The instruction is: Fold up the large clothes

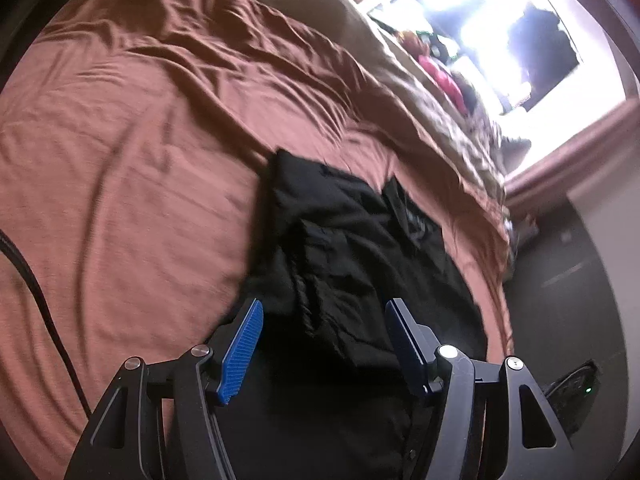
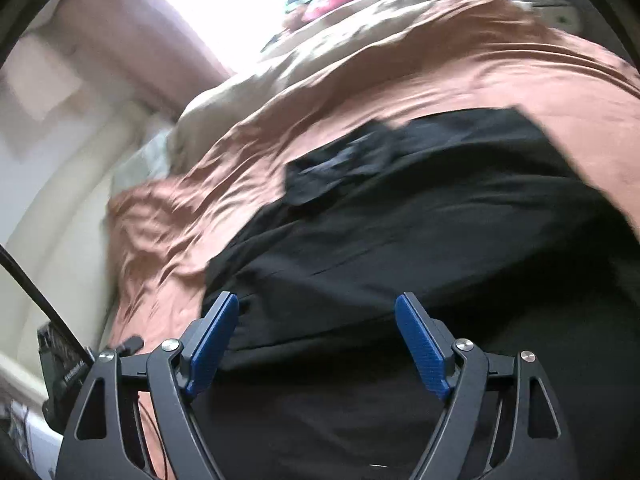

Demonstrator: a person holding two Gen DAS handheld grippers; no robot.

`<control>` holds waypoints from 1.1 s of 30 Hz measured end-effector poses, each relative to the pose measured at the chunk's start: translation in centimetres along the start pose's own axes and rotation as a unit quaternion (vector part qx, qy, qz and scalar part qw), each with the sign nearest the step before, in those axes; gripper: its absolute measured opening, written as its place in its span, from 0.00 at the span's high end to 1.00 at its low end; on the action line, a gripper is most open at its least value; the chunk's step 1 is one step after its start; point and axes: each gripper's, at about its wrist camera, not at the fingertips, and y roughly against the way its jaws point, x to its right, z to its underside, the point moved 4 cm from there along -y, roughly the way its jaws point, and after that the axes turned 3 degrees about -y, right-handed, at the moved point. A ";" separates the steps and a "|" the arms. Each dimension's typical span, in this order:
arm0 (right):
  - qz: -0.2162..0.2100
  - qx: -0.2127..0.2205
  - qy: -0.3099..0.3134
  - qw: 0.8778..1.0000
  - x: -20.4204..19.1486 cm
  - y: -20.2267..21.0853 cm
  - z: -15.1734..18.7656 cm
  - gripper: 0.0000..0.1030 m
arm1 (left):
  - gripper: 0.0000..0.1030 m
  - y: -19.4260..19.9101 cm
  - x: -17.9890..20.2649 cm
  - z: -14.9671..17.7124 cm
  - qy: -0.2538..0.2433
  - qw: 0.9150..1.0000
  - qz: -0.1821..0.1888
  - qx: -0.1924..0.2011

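**Hovering both grippers, spread, over the black garment on the bed**

Holding the left gripper (image 1: pixel 323 312) above the near end of the black garment (image 1: pixel 352 248), you are keeping its jaws spread wide, with nothing between the blue pads (image 1: pixel 240 354). Working left to right in the left wrist view: a dark cable (image 1: pixel 38 296) is running down the far left edge over the rust-brown bedsheet (image 1: pixel 140 160), which is lying wrinkled across most of the frame. The garment is lying on that sheet, right of centre, rumpled, stretching from the gripper away toward the middle of the bed. Beyond it a beige blanket (image 1: pixel 440 112) is bunching along the far side of the bed, with a red item (image 1: pixel 438 78) sitting on it, too blurred to identify. A bright window (image 1: pixel 500 32) is washing out the upper right.

Holding the right gripper (image 2: pixel 316 312) over the same black garment (image 2: pixel 440 240), you are keeping its jaws spread too, pads (image 2: pixel 214 344) empty. Whether either set of fingertips is touching the cloth, you cannot tell from these frames. Left to right in the right wrist view: a pale wall is filling the left side, the bedsheet (image 2: pixel 168 240) is showing creased beside the garment's left edge, and the garment is covering the centre and right, with a small rumpled flap (image 2: pixel 336 168) lying on its far left part. The beige blanket (image 2: pixel 260 80) is sitting behind the sheet at the top. Both views are motion-blurred.
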 end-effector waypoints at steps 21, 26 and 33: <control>0.031 0.038 -0.214 0.976 13.4 2.4 -1.7 0.68 | 0.89 -3.1 4.0 1.8 -0.092 0.996 -0.019 0.009; 0.026 0.036 -0.204 0.978 12.8 1.8 -1.8 0.68 | 0.89 -3.9 1.9 0.4 -0.066 0.997 -0.041 0.023; 0.023 0.056 -0.187 0.980 12.4 2.3 -2.6 0.68 | 0.84 -5.8 -0.2 1.3 -0.035 0.997 -0.070 -0.026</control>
